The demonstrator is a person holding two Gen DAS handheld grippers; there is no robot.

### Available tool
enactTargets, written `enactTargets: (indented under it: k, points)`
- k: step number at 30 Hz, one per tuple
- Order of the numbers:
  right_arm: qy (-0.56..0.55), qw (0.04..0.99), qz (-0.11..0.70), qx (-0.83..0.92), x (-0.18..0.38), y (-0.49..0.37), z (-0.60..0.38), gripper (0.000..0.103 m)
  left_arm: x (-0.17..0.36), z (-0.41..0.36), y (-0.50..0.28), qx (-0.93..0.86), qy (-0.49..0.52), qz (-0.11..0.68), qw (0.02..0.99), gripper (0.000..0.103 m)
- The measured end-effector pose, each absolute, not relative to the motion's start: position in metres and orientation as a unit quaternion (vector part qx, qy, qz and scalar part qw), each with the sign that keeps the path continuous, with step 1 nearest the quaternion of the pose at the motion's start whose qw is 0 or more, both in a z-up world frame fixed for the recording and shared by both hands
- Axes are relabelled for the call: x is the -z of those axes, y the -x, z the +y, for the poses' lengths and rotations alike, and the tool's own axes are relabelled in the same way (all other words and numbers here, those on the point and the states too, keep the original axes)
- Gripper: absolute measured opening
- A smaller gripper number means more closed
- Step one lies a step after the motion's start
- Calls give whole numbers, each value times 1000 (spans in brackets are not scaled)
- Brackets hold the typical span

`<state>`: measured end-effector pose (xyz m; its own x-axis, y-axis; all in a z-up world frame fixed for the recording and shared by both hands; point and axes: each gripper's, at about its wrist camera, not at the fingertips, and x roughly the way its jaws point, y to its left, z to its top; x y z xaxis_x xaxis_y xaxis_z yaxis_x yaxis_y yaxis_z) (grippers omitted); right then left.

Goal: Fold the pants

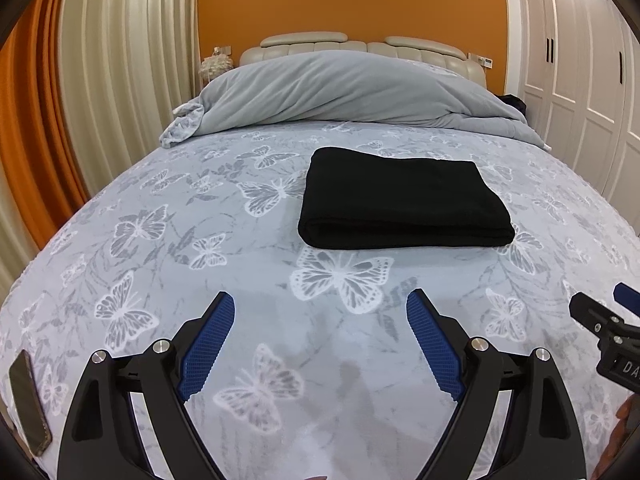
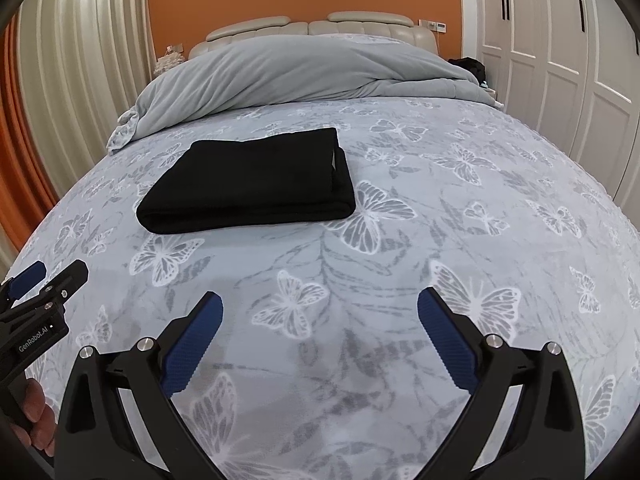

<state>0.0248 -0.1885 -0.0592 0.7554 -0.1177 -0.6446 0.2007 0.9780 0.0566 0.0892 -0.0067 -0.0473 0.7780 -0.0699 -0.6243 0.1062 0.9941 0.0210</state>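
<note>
Already the black pants lay folded into a thick, neat rectangle on the butterfly-print bedspread, the rounded fold edge facing me and the stacked layers showing at their right end in the right wrist view. They sat mid-bed, well ahead of both my grippers and apart from them.

My left gripper hovered over bare bedspread with its blue-padded jaws spread wide and nothing between them. My right gripper was the same: jaws wide apart, empty, above the print. Each showed at the edge of the other's view.

Beyond the pants a grey duvet was bunched across the head of the bed, under a padded beige headboard and an orange wall. Pleated curtains hung to the left, white wardrobe doors stood to the right. A phone lay at the bed's near left edge. Nothing lay between grippers and pants.

On the left gripper's body I could read "GenRobot.AI" in the right wrist view.
</note>
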Motion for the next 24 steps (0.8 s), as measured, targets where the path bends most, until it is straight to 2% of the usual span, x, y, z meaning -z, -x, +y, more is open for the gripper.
enactTargets:
  k: [20,24]
  points:
    - [-52,936,341,76,61,-27,-186,96,47,-8,-90,47,-32,334,941,87]
    - [-52,936,340,76,61,-27,-185,96,46,-9,-89,46,-35,331,942,92]
